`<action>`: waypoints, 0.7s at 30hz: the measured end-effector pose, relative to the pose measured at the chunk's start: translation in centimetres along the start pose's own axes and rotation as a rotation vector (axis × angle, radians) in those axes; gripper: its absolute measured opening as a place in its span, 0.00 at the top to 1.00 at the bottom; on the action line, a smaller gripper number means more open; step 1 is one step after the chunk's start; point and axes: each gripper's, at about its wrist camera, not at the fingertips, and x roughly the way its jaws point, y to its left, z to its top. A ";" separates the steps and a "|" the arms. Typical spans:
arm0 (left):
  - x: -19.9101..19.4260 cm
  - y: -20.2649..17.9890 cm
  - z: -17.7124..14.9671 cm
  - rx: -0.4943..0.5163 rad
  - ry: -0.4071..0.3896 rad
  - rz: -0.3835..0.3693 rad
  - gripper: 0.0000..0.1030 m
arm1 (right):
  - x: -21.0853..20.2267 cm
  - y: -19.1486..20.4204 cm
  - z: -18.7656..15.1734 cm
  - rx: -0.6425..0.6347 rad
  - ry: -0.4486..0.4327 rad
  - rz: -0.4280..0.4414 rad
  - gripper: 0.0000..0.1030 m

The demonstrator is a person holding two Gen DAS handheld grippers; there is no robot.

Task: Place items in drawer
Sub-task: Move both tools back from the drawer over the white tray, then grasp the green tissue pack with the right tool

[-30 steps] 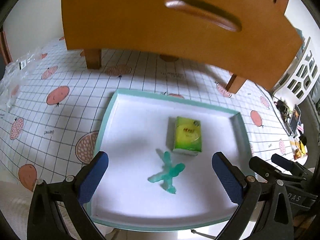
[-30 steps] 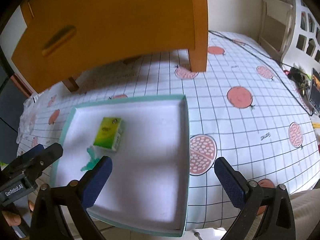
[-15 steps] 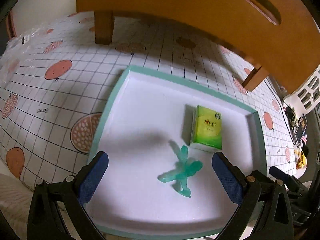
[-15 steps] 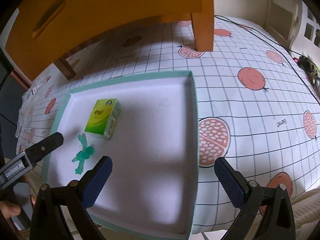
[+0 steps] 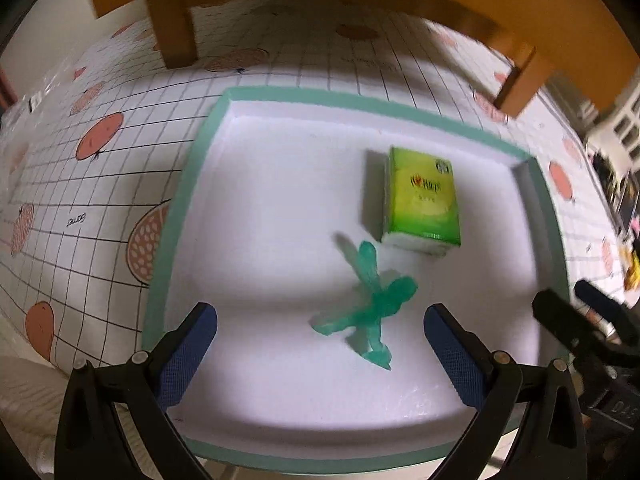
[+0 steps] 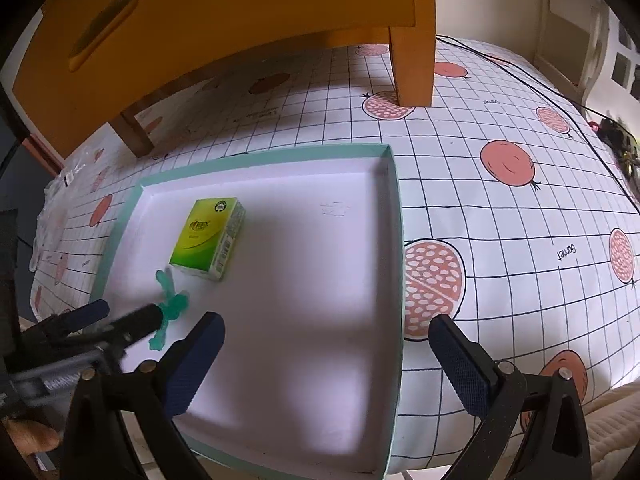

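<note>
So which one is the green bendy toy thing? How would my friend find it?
Find the white tray with the teal rim on the fruit-print tablecloth. Two things lie inside. The toy is the see-through teal, star-shaped one with floppy arms, beside the boxy green packet.

tray (image 5: 188, 184): white inside, teal-green rim. tissue pack (image 5: 422, 200): lime green to yellow, red lettering, white edge. dragonfly toy (image 5: 372, 300): translucent teal. tablecloth (image 6: 500, 240): white with a dark grid, salmon pomegranates, some cut open with white seeds. drawer cabinet (image 6: 224, 16): orange-brown wood. gripper pads (image 6: 464, 364): dark blue, textured, on black arms.
</note>
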 end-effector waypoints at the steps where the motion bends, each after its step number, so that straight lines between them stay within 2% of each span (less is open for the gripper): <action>1: 0.3 -0.3 -0.1 0.014 0.011 0.011 0.00 | 0.0 0.0 0.0 -0.003 0.000 0.001 0.00; 9: 1.2 -1.0 -0.1 0.049 0.016 0.073 0.01 | 0.1 0.5 0.0 -0.024 0.002 0.009 0.00; 16: 1.3 0.0 0.0 0.018 0.018 0.075 0.05 | 0.3 1.2 0.1 -0.054 0.003 0.022 0.00; 21: 0.9 -0.4 -0.2 0.018 0.006 0.073 0.13 | 0.4 1.5 0.2 -0.063 0.008 0.012 0.00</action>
